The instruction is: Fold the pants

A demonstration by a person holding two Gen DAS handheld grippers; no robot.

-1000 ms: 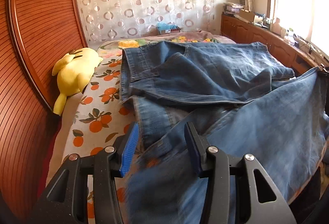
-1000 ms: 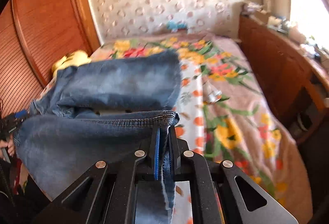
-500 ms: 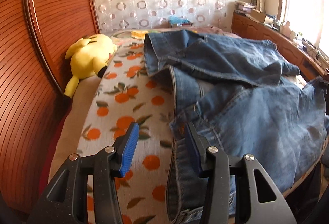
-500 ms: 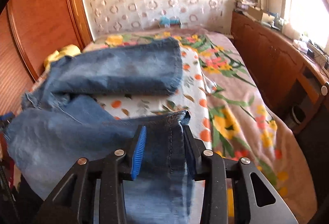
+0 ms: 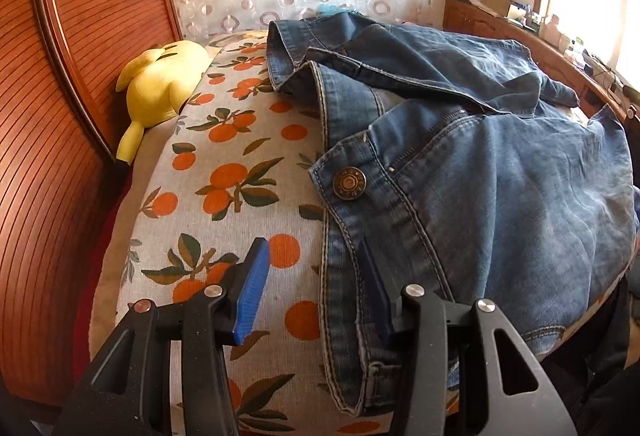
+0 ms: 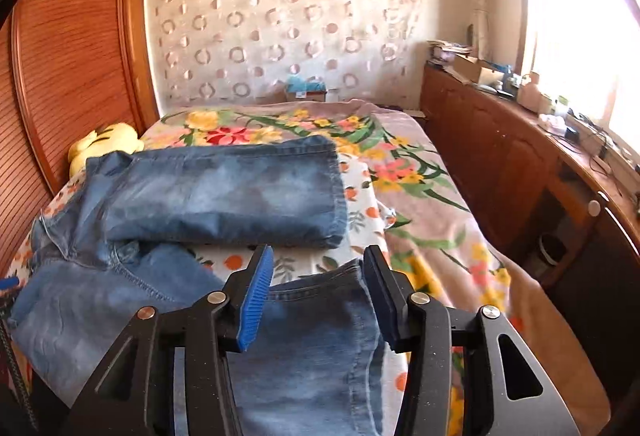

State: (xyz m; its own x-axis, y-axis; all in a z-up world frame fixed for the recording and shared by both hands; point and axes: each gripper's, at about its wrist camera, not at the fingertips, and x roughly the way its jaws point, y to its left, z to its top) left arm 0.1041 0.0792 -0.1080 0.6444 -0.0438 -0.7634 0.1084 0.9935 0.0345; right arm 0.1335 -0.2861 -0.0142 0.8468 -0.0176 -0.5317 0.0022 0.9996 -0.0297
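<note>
Blue jeans [image 5: 500, 176] lie spread on the bed, waistband and metal button [image 5: 349, 183] toward my left gripper [image 5: 312, 245]. That gripper is open and low over the orange-print sheet [image 5: 224, 176]; its right finger is over the waistband edge and nothing is pinched. In the right wrist view one leg [image 6: 224, 192] lies flat across the bed. The other leg's hem [image 6: 320, 316] lies loose under my right gripper [image 6: 319, 251], whose jaws are opening and whose pads stand clear of the denim.
A yellow plush toy [image 5: 160, 84] lies by the slatted wooden panel [image 5: 60, 76] at the left. A floral blanket [image 6: 420, 196] covers the right half of the bed. A long wooden cabinet [image 6: 520, 164] with clutter runs under the window.
My right gripper has opened and let go of the leg hem, which now rests on the bed. My left gripper has sunk closer to the waistband, and the jeans have settled flat.
</note>
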